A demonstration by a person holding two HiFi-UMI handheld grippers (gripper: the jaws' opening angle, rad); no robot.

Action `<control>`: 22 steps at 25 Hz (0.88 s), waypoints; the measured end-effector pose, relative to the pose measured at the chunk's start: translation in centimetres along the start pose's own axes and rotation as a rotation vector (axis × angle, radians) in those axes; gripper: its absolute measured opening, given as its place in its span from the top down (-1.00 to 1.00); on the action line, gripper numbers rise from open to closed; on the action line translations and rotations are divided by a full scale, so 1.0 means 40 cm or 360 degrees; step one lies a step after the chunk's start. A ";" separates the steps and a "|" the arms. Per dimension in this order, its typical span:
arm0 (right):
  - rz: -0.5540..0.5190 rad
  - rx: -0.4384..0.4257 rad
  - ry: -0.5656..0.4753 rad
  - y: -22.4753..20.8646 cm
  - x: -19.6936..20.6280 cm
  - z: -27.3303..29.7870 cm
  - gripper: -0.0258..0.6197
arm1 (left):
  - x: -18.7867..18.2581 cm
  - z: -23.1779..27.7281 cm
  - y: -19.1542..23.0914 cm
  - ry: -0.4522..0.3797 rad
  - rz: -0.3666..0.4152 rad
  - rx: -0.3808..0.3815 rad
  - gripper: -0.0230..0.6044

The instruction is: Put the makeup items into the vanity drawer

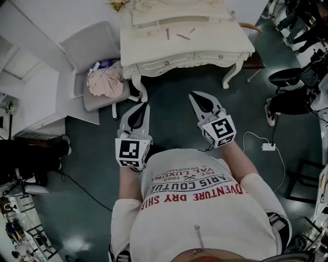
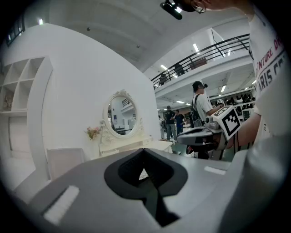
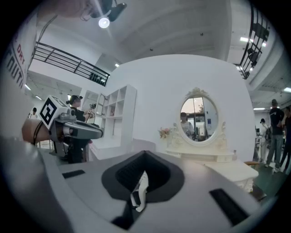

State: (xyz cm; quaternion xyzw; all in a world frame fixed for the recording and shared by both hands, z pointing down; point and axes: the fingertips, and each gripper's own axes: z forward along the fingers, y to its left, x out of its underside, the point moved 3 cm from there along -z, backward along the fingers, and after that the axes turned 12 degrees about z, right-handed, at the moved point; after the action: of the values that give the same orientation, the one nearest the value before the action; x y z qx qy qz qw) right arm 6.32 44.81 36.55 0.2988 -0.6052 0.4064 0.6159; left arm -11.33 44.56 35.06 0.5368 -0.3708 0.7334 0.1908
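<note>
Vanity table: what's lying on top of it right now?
Three slim makeup items lie on the vanity table top, before the mirror's base. Its drawers are closed, so what's inside is hidden.

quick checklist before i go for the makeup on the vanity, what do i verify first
1. Claws free: ok. The left claw and right claw are both shut with nothing between them.
2. Makeup items located: ok. Slim sticks lie on the vanity top.
3. Drawer open: not ok. The drawer fronts are closed.
4. Within reach: not ok. Open floor separates both claws from the vanity.
5. Path clear: ok. The white cable and adapter lie off to the right, not in the way.
6. Item types: cannot tell, too small.
</note>
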 end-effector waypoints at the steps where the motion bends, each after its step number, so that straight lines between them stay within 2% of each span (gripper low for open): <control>1: 0.0001 0.0000 0.0001 -0.003 -0.001 0.006 0.90 | -0.001 0.005 0.005 -0.0003 0.0000 0.0000 0.90; 19: 0.0017 -0.0039 -0.0004 -0.023 0.016 0.026 0.89 | 0.011 0.046 0.012 0.0026 -0.0022 0.0016 0.90; 20: 0.0034 -0.0034 -0.0001 -0.030 0.017 0.027 0.83 | 0.011 0.049 0.012 0.0030 -0.0023 0.0018 0.90; 22: 0.0070 -0.0023 0.0025 -0.047 0.025 0.033 0.50 | 0.012 0.059 0.011 0.0041 -0.0026 0.0024 0.90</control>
State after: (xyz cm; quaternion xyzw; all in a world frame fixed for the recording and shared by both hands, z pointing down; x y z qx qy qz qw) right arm 7.22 42.90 37.88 0.2778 -0.6097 0.4176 0.6137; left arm -10.29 42.45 35.70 0.5318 -0.3584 0.7414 0.1976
